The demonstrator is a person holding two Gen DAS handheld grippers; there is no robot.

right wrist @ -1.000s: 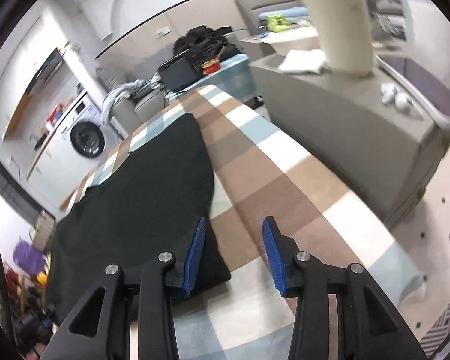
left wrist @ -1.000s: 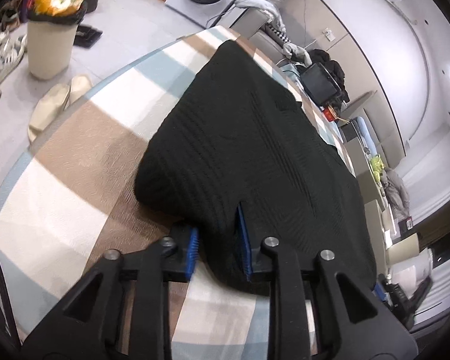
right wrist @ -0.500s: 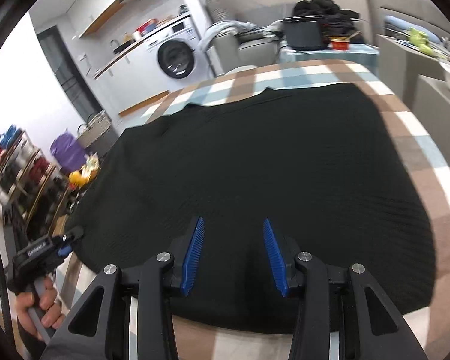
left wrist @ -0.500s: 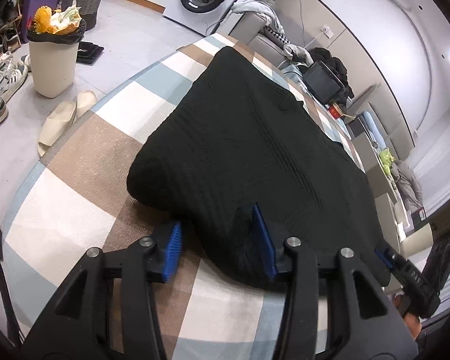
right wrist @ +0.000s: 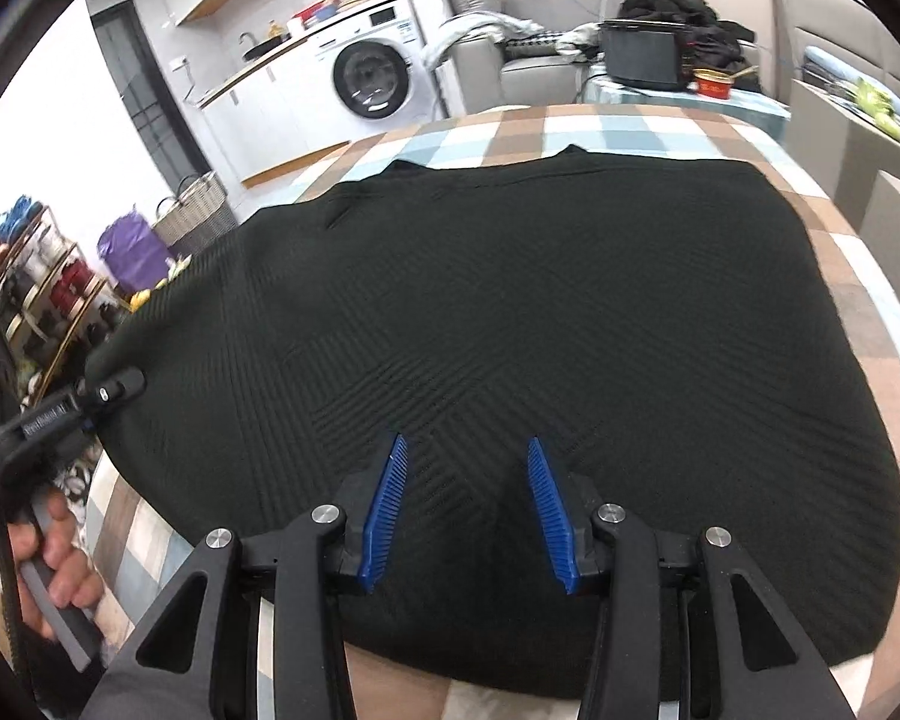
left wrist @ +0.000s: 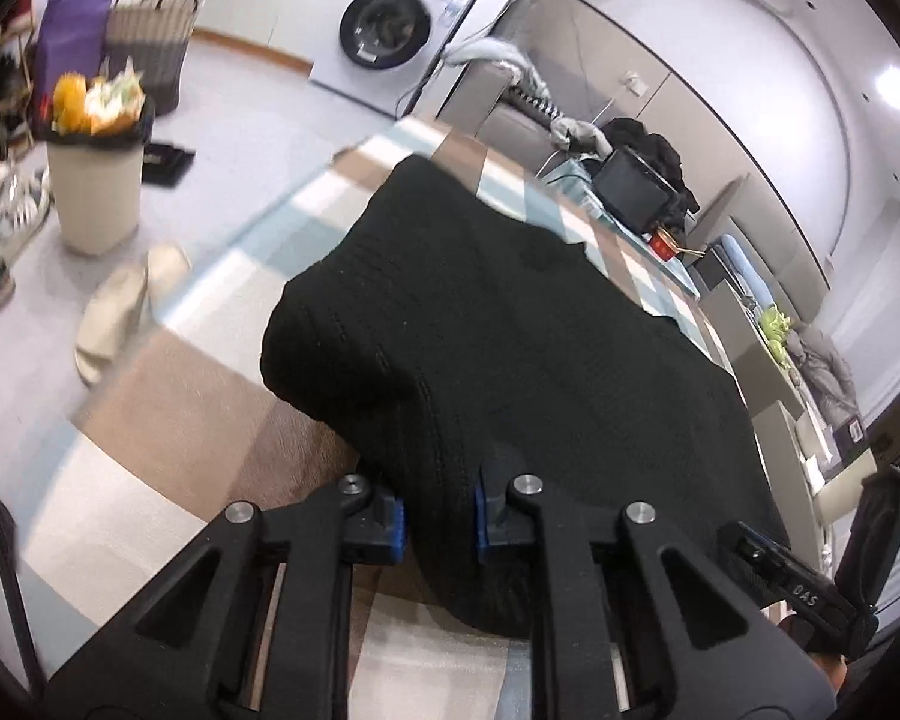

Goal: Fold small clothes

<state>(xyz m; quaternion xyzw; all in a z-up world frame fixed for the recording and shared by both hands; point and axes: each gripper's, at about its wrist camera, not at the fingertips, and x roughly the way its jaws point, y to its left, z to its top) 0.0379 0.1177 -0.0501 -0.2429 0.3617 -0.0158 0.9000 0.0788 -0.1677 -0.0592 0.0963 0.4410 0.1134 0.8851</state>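
Observation:
A black knit garment [right wrist: 510, 312] lies spread over a table with a brown, white and blue checked cloth [right wrist: 576, 126]. In the left wrist view the garment [left wrist: 510, 330] has a bulging fold at its near left corner, and my left gripper [left wrist: 439, 519] is shut on the cloth of that near edge. It also shows at the left of the right wrist view [right wrist: 99, 393], at the garment's left edge. My right gripper [right wrist: 465, 507] is open over the garment's near edge, with cloth showing between the blue pads.
Left of the table, on the floor, stand a full bin [left wrist: 93, 180], slippers [left wrist: 120, 312], shoes and a woven basket [left wrist: 150, 42]. A washing machine [right wrist: 378, 78] is at the back. A black box [right wrist: 645, 51] and red bowl [right wrist: 711, 83] sit beyond the table's far end.
My left gripper has closed on the garment's near edge and lifted it a little. My right gripper swung from the table's right side to the middle of the garment's near edge, still open.

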